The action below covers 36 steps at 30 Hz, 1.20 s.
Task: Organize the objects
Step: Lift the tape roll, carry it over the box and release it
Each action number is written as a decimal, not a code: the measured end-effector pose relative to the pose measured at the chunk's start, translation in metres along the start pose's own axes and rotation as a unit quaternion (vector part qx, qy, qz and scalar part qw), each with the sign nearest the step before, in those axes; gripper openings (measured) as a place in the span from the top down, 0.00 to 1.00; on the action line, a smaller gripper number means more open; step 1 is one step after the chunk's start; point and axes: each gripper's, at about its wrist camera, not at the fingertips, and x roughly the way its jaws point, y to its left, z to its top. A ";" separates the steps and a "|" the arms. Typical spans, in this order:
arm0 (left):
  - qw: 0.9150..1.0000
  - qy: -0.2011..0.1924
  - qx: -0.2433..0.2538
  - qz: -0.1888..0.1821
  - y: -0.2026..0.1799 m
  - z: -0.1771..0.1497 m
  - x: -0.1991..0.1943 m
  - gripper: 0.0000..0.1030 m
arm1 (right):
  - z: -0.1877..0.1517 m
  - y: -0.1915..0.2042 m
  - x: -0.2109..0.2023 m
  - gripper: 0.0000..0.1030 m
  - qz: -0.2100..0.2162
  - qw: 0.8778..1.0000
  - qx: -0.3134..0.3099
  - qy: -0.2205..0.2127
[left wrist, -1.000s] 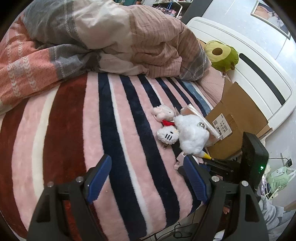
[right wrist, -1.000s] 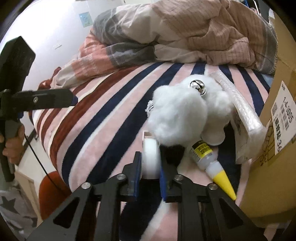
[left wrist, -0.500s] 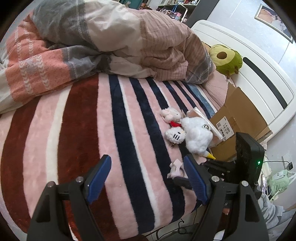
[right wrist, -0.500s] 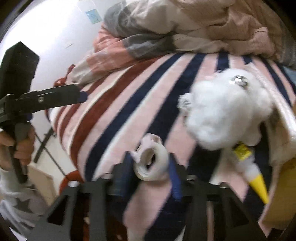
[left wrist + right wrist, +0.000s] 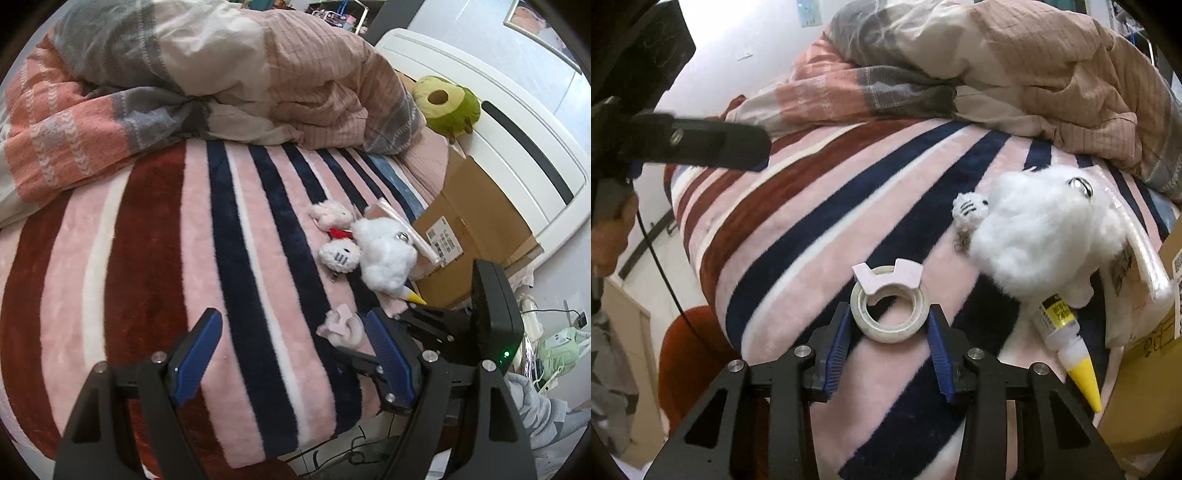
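A white tape roll with a pink cutter (image 5: 889, 308) lies flat on the striped blanket, between the fingers of my right gripper (image 5: 889, 328), which is open around it; the pads look just clear of the roll. It also shows in the left wrist view (image 5: 341, 325). My left gripper (image 5: 291, 345) is open and empty above the blanket's near edge. A fluffy white plush (image 5: 1045, 236) (image 5: 384, 254), a small white cat plush (image 5: 338, 256), a pink plush (image 5: 330, 216) and a glue bottle with a yellow tip (image 5: 1067, 343) lie to the right.
A cardboard box (image 5: 469, 236) stands on the bed right of the toys. A bunched duvet (image 5: 221, 77) covers the far side. A green avocado plush (image 5: 447, 103) rests by the white headboard (image 5: 517, 122). A red-brown stool (image 5: 690, 362) stands below the bed edge.
My right gripper has opened and let go of the tape roll, which has turned from upright to lying flat. My left gripper has drawn back a little from the toys.
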 end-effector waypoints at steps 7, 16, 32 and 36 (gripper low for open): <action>0.999 0.013 0.022 -0.018 -0.021 0.000 0.000 0.24 | 0.019 0.013 -0.026 0.65 0.038 0.998 -0.034 -0.032; 0.996 0.012 0.073 -0.058 -0.073 0.025 -0.015 0.41 | 0.056 0.022 -0.084 0.65 0.046 0.993 -0.077 -0.075; 0.978 0.008 0.204 -0.049 -0.213 0.096 -0.015 0.60 | 0.063 -0.040 -0.196 0.65 -0.064 0.987 -0.065 -0.132; 0.973 0.033 0.218 -0.067 -0.250 0.112 0.009 0.60 | 0.052 -0.071 -0.218 0.65 -0.088 0.987 -0.039 -0.129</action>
